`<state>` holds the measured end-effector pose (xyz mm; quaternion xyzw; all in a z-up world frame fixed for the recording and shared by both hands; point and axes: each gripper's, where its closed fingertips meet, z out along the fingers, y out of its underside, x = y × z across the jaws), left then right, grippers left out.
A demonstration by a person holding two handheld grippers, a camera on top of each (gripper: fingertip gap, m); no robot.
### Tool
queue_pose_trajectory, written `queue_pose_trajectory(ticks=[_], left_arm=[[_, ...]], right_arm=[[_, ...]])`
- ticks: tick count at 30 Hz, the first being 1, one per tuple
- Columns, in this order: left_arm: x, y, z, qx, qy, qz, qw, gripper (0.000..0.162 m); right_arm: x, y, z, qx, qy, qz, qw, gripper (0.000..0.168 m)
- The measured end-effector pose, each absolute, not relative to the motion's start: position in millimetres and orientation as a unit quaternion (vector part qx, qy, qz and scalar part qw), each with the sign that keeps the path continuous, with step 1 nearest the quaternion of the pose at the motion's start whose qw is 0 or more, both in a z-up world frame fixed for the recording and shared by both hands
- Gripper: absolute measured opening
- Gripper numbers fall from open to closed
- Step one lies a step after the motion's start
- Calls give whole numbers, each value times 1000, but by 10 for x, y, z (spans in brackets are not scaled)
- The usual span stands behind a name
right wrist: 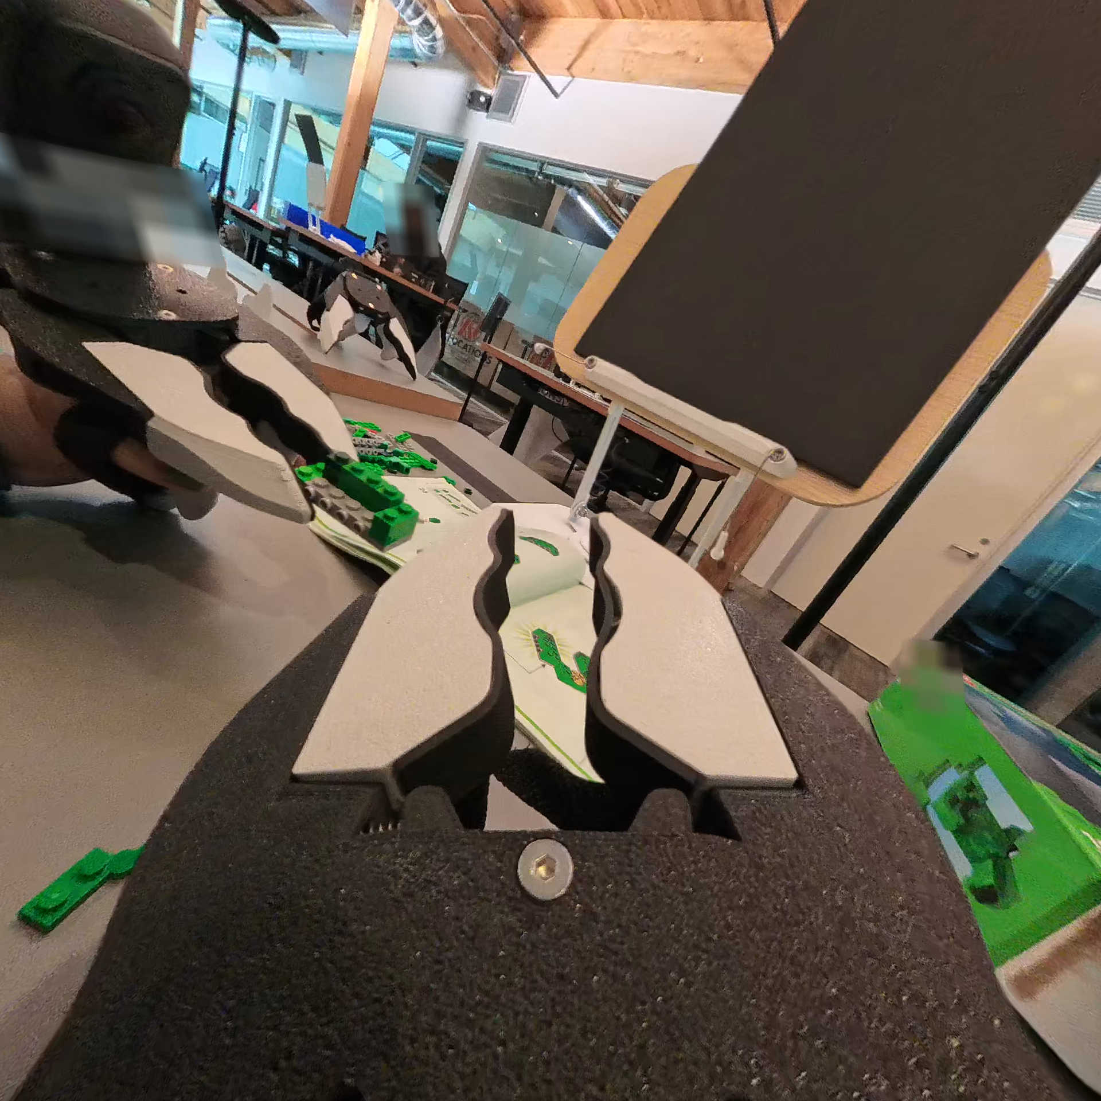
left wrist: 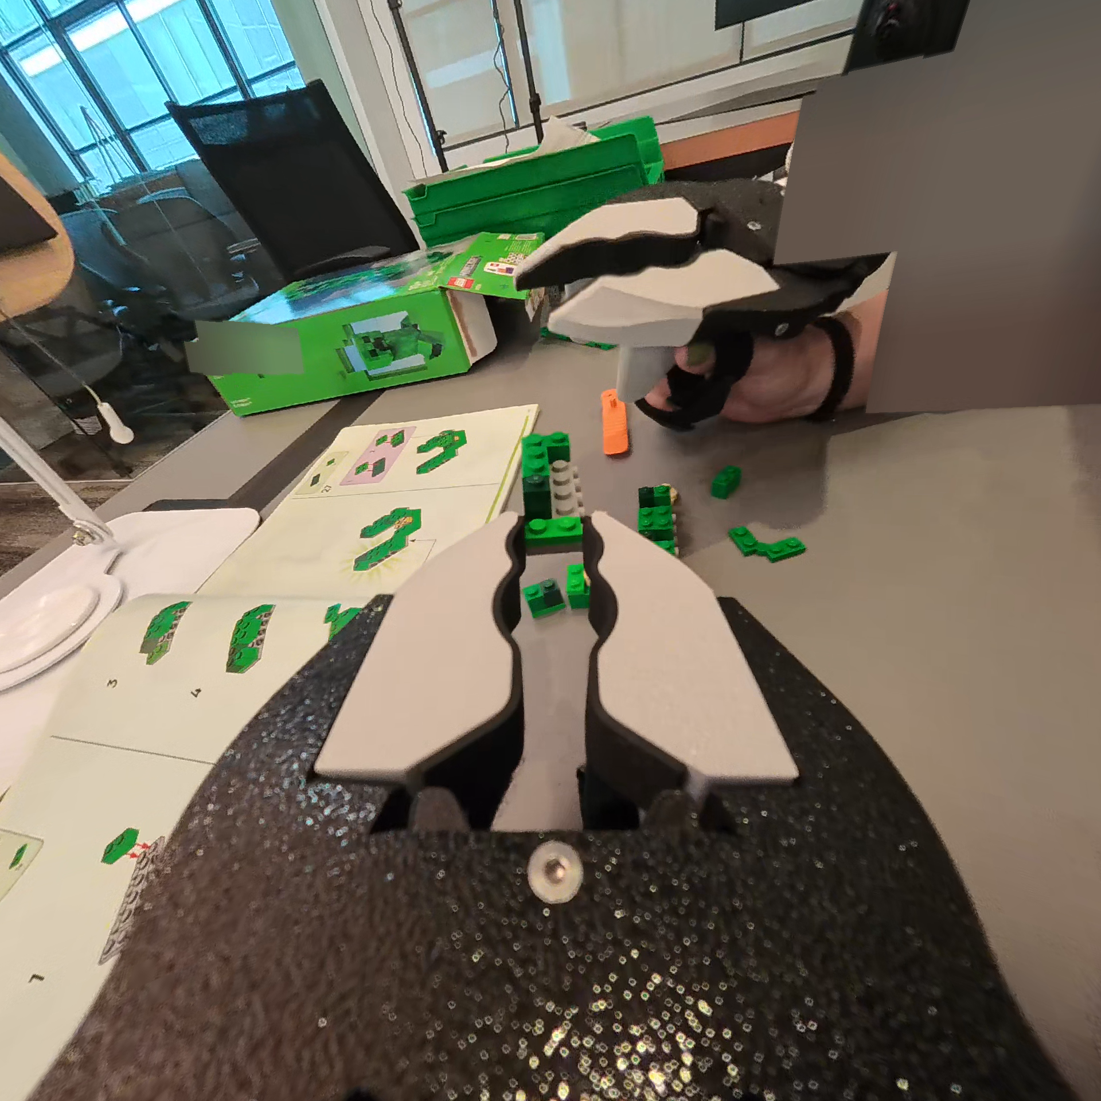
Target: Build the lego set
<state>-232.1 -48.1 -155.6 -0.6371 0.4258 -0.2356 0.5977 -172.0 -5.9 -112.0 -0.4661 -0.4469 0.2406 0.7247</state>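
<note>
1. My left gripper (left wrist: 555,522) had its fingers almost closed, and they pinched the near end of the half-built lego piece (left wrist: 547,476), a row of grey and green bricks that pointed away from me.
2. From the right wrist view, this lego piece (right wrist: 363,497) stood out from the tips of the left gripper (right wrist: 307,476), over the edge of the open instruction booklet (right wrist: 554,673). I could not tell if it touched the paper.
3. My right gripper (right wrist: 551,524) held nothing. Its fingers were a little apart, and through the gap I saw only the booklet page.
4. In the left wrist view the right gripper (left wrist: 539,298) hung above the desk (left wrist: 893,655), beyond the bricks, with a hand (left wrist: 768,381) around its handle.
5. Loose parts lay on the desk to the right of the booklet (left wrist: 417,476):
   - two small green bricks (left wrist: 545,597) under my left fingers;
   - a small green stack (left wrist: 655,512);
   - a single green brick (left wrist: 725,481);
   - an angled green plate (left wrist: 768,543);
   - an orange tool (left wrist: 615,423) further away.
6. The opened green box (left wrist: 357,339) lay behind the booklet, with green trays (left wrist: 536,184) behind it. A white lamp base (left wrist: 89,566) stood at the left.
</note>
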Motion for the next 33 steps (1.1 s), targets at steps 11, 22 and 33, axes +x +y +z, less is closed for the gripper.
queue_pose_trajectory(ticks=[11, 22, 33], left_arm=[[-2349, -468, -1513, -636, 412, -250, 603, 17], [-2338, -476, -1528, -635, 419, -239, 604, 17], [-2306, -527, -1545, -627, 437, -245, 597, 17]], right_arm=[[-1717, 54, -1129, -469, -439, 259, 721, 15], [-1722, 108, -1138, -474, -432, 259, 722, 12], [-1727, 130, -1167, -478, -434, 242, 724, 8]])
